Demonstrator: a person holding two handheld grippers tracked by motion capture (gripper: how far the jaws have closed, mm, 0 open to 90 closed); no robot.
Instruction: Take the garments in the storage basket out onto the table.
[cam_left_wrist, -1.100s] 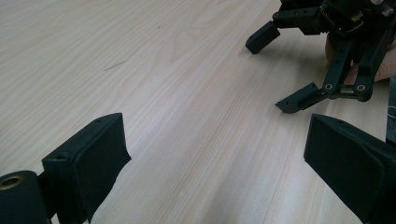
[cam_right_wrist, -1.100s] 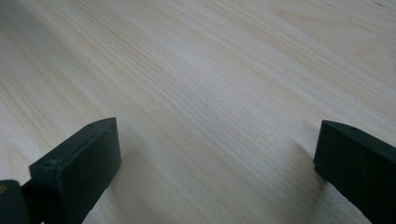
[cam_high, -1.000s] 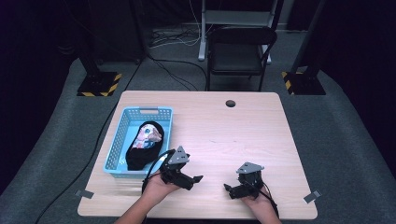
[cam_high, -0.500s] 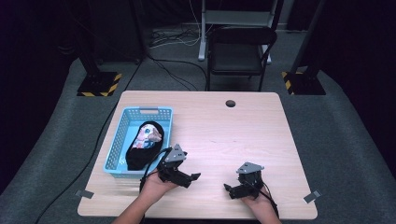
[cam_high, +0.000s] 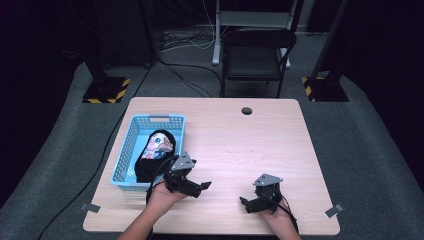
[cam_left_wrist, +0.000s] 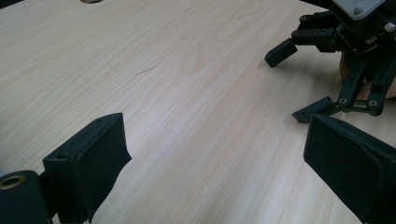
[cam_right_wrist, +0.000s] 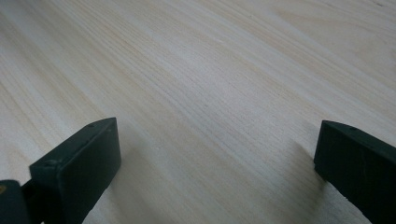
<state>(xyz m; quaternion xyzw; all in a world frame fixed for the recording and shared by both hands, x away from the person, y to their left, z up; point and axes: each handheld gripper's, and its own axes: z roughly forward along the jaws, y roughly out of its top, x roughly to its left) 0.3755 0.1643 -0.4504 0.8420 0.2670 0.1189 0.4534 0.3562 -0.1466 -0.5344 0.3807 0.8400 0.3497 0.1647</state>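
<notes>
Both grippers hover near the table's (cam_high: 310, 150) near edge, jaws wide apart and empty: left gripper (cam_high: 202, 186) just right of the blue basket (cam_high: 125, 155) holding dark cloth (cam_high: 150, 162), right gripper (cam_high: 243, 202) apart, bare wood beyond.

We see a tabletop (cam_high: 260, 150) of pale wood-grain laminate, smooth with a soft sheen. The basket (cam_high: 131, 145) looks like light blue perforated plastic. The cloth (cam_high: 156, 150) inside it is soft fabric, black with a printed patch. Both grippers, left (cam_high: 204, 187) and right (cam_high: 244, 204), are matt black plastic, with fingers (cam_left_wrist: 91, 163) faced in dull, slightly grainy pads.
</notes>
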